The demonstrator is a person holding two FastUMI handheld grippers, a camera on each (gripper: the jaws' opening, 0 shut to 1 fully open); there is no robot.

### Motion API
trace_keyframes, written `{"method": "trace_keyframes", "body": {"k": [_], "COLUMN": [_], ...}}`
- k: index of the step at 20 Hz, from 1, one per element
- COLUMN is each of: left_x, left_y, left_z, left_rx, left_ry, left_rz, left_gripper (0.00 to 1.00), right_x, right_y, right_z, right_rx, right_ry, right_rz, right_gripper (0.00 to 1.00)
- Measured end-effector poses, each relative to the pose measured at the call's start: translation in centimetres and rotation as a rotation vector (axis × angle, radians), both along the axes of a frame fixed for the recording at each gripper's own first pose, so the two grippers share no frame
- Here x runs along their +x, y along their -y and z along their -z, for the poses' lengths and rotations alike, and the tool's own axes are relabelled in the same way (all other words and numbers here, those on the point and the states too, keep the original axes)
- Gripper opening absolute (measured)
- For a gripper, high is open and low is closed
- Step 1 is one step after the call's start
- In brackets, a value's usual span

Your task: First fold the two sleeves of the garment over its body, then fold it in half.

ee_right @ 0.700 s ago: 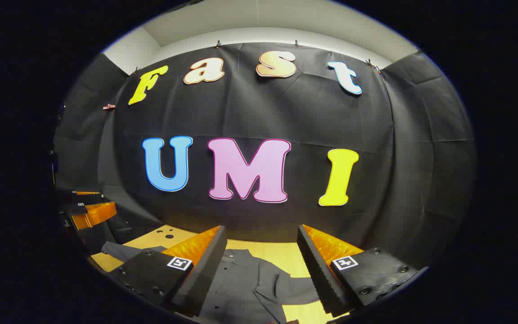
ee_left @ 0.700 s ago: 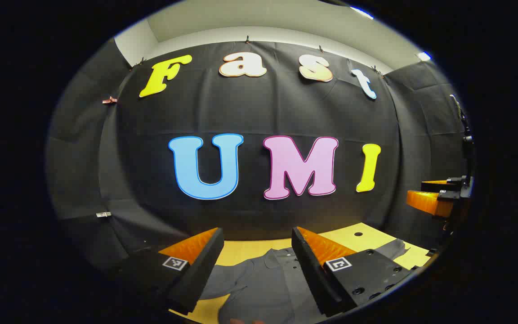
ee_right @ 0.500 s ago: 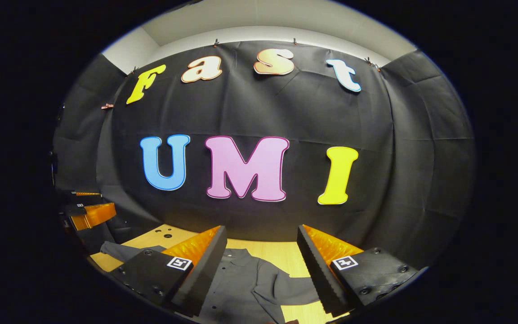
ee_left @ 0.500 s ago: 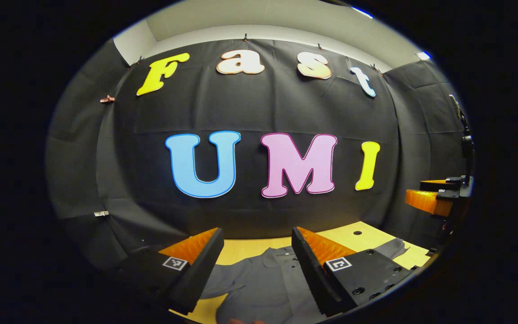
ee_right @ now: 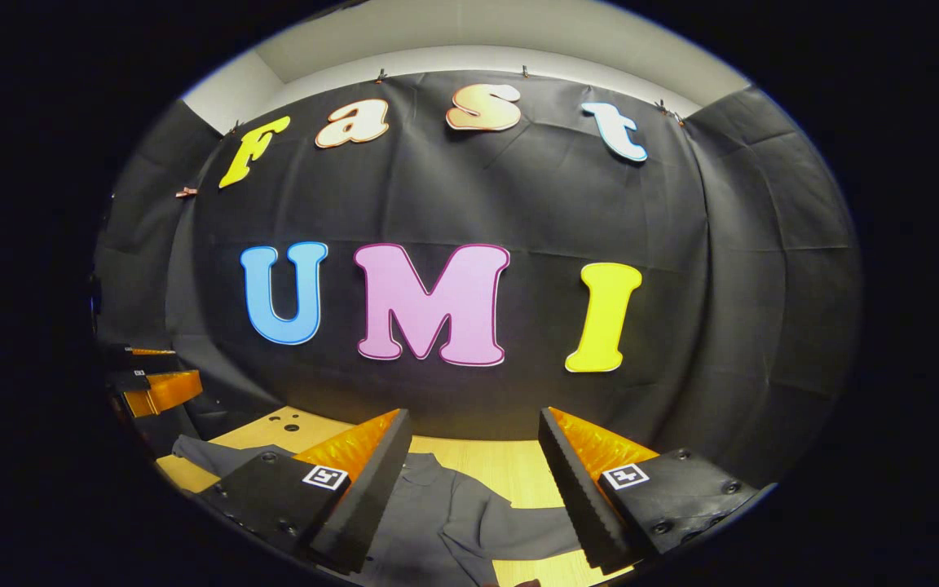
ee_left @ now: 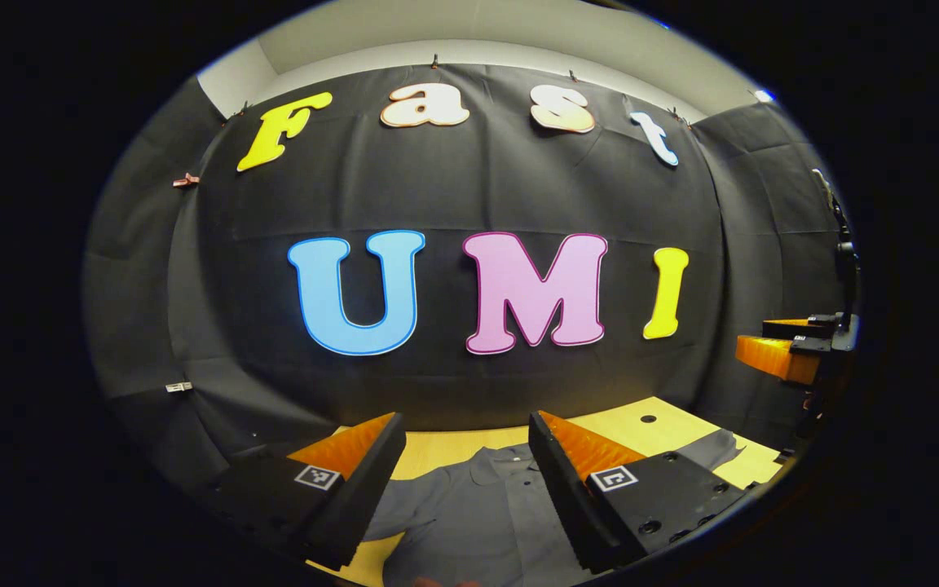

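Observation:
A dark grey button-up shirt [ee_left: 469, 514] lies spread flat on the wooden table [ee_left: 665, 428], collar towards the wall. In the left gripper view my left gripper [ee_left: 465, 424] hangs open above its chest, and one sleeve [ee_left: 710, 448] reaches out to the right. The right gripper [ee_left: 779, 346] shows at that view's right edge, held up in the air. In the right gripper view my right gripper [ee_right: 473, 420] is open over the shirt [ee_right: 437, 522], with a sleeve [ee_right: 518, 522] lying below it and the other sleeve [ee_right: 209, 455] at the left. The left gripper [ee_right: 152, 383] shows at the left edge.
The table's far edge meets the black cloth wall [ee_left: 469, 391] just beyond the shirt's collar. Small round holes [ee_right: 286, 422] mark the table top near one corner. A clip [ee_left: 178, 387] hangs on the cloth at the left.
Both grippers have tilted slightly downward and drifted a little; more of the shirt and table shows below the fingers. Both stay open and hold nothing.

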State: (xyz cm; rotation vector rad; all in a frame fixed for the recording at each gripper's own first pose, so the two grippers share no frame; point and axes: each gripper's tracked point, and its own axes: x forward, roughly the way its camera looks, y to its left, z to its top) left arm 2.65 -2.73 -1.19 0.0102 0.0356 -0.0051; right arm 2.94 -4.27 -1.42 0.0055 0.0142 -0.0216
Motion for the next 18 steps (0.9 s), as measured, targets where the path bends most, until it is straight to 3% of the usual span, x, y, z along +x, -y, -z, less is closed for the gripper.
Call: {"method": "trace_keyframes", "body": {"k": [4, 10, 15, 18], "left_x": [0.5, 0.8, 0.7, 0.7], "left_y": [0.8, 1.7, 2.6, 3.3], "left_z": [0.4, 1.1, 2.1, 3.1], "left_rx": [-0.003, 0.024, 0.051, 0.060], "left_ry": [-0.013, -0.046, -0.082, -0.114], "left_rz": [0.000, -0.021, -0.048, -0.066], "left_gripper": [0.95, 0.95, 0.95, 0.95], "right_x": [1.4, 2.9, 4.2, 4.8], "right_y": [3.6, 12.8, 19.4, 22.3], "right_z": [2.5, 8.3, 15.0, 20.4], "right_rx": [0.008, -0.020, -0.030, 0.041], "right_ry": [-0.058, -0.176, -0.314, -0.430], "right_rz": [0.035, 0.134, 0.182, 0.202], "right_gripper": [0.97, 0.97, 0.98, 0.98]}}
